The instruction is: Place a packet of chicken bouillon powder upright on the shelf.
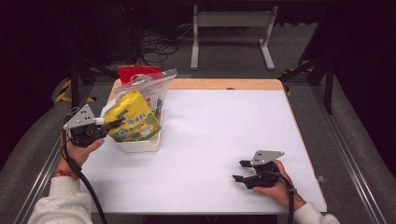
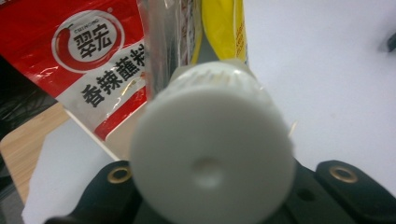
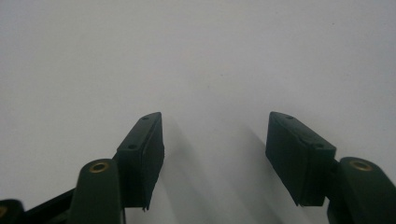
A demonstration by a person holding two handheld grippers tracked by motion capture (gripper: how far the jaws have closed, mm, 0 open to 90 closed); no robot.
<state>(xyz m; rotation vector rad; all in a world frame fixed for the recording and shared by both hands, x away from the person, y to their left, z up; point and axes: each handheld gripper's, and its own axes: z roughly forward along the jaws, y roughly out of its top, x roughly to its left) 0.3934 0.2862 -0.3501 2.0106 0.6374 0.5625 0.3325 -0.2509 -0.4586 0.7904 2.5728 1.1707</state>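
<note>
- My left hand-held gripper is clamped on the yellow pouch's white cap; the pouch sits in the white bin, not lifted out.
- My right hand-held gripper rests open and empty on the worktop.

In the left gripper view the round white plastic cap of the yellow spouted pouch is blurred, and it hides the jaws of the left tool. The pouch is cut off by the top edge, and the red foil sachet by the top and left edges. In the high view the clear plastic bag near the desk's far left corner covers the sachet's lower part, and its contents are too small to tell.
</note>
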